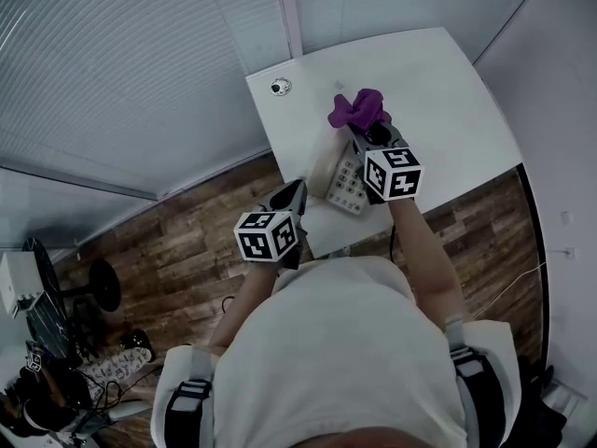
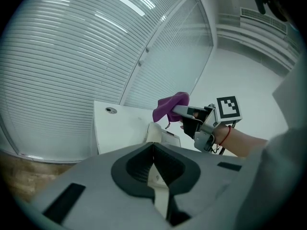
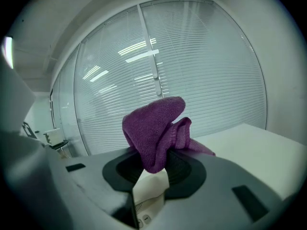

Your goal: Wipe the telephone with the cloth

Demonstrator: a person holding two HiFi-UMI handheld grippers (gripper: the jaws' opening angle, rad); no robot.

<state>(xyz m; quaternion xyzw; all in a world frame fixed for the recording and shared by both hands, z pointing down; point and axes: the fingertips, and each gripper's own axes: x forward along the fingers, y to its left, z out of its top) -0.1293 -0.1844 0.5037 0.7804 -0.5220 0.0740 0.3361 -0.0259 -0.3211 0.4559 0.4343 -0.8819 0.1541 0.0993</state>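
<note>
The right hand-held gripper [image 3: 152, 171] is clamped on a bunched purple cloth [image 3: 156, 123], held over the telephone's [image 1: 347, 187] far end. The left hand-held gripper [image 2: 153, 164] has its jaws together, empty. The white worktop [image 1: 448, 110] stands beside slatted blinds [image 1: 121, 54], above wood flooring [image 1: 187, 241]. The telephone is pale with a grid of keys and lies near the worktop's front edge.

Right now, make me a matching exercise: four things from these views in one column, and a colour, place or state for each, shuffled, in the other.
1. cloth
2. telephone
3. left gripper
4. right gripper

A. jaws shut, nothing between them
B. lies on the white table
C. purple
D. jaws shut on the cloth

Pairs: 1-C, 2-B, 3-A, 4-D
</note>
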